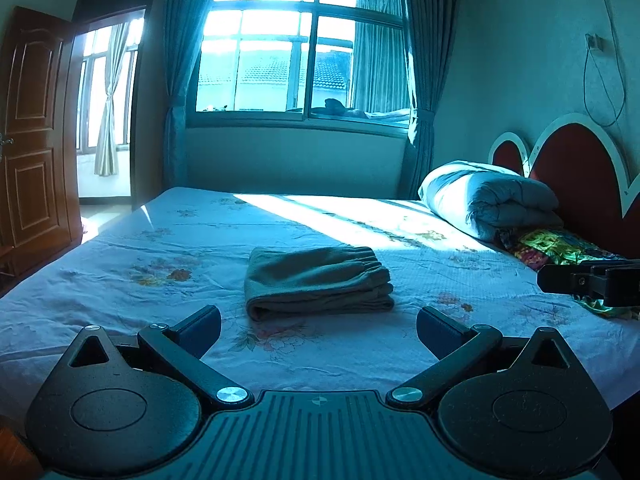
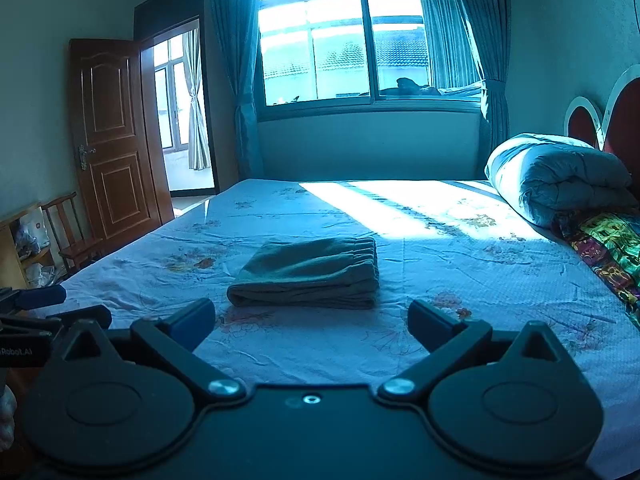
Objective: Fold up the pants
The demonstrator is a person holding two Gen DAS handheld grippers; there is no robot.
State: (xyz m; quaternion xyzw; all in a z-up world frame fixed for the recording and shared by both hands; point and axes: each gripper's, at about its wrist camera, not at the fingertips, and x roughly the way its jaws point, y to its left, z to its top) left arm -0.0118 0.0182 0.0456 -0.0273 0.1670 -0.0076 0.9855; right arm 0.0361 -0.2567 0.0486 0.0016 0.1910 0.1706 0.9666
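The pants [image 1: 318,282] lie folded into a compact, thick rectangle near the middle of the bed [image 1: 120,264], on the floral sheet. Their elastic waistband faces the right side of the bundle, and the rounded fold edge faces the cameras (the layers show as stacked edges along the near side). In the right wrist view the same bundle [image 2: 308,274] sits just ahead of the fingers, slightly left of centre.

Neither tool touches the cloth. The left hand-held gripper [image 1: 319,326] hovers above the sheet just in front of the pants, its two fingers spread wide apart with nothing between them. The right hand-held gripper [image 2: 312,320] is likewise spread wide and empty, held low over the near part of the bed. Each shows in the other's camera: the right one enters at the far right edge of the left view, and the left one appears at the left edge of the right view.

A band of sunlight [image 2: 400,208] falls across the sheet beyond the pants. A rolled quilt [image 1: 488,204] rests at the head of the bed against the red headboard [image 1: 580,176], with a colourful patterned cloth [image 2: 608,248] just beside it. Behind the bed are a large window [image 1: 304,40] with curtains and an open wooden door [image 2: 112,136].
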